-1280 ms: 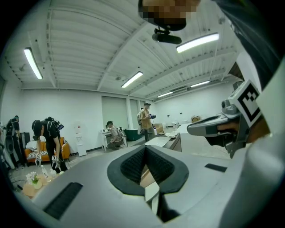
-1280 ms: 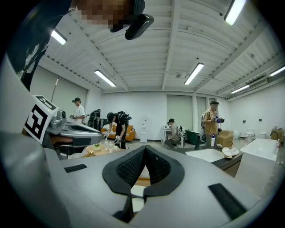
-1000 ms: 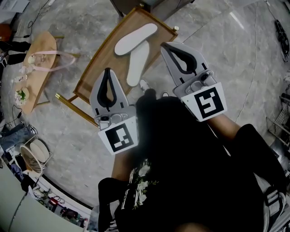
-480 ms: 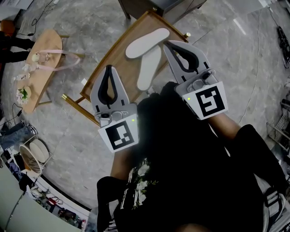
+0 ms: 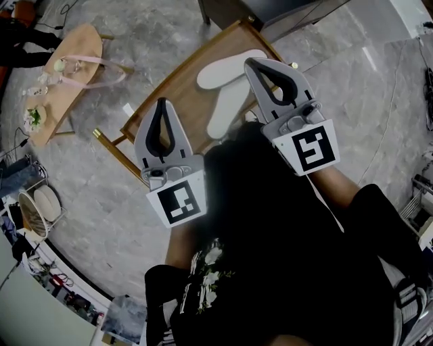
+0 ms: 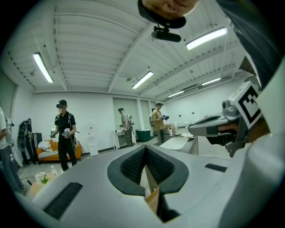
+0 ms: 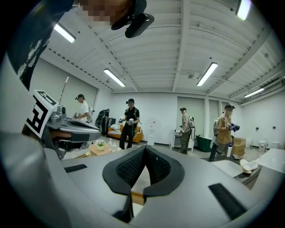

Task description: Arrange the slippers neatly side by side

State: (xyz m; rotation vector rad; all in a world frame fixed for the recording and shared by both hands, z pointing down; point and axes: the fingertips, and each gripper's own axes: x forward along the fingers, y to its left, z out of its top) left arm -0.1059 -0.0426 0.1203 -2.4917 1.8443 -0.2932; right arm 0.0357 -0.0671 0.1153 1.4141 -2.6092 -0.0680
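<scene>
Two white slippers lie on a low wooden table (image 5: 177, 94) and meet at an angle. One slipper (image 5: 226, 67) lies crosswise at the far side, and the other slipper (image 5: 225, 111) points toward me. My left gripper (image 5: 161, 103) is shut and empty over the table's near left part, apart from the slippers. My right gripper (image 5: 251, 62) is also shut and empty, its tip over the far slipper's right end. In the left gripper view the shut left gripper (image 6: 145, 153) points level across the room, with the right gripper (image 6: 220, 127) beside it. The right gripper view shows the shut right gripper (image 7: 144, 149).
A small wooden side table (image 5: 67, 74) with a pink item stands at the far left. A rack of plates (image 5: 40, 206) sits at the left edge, and dark furniture (image 5: 270, 10) lies beyond the table. Several people (image 6: 64, 133) stand across the room.
Both grippers have moved forward over the wooden table. The right tip now overlaps the far slipper's end. Both stay shut, and the slippers lie as before.
</scene>
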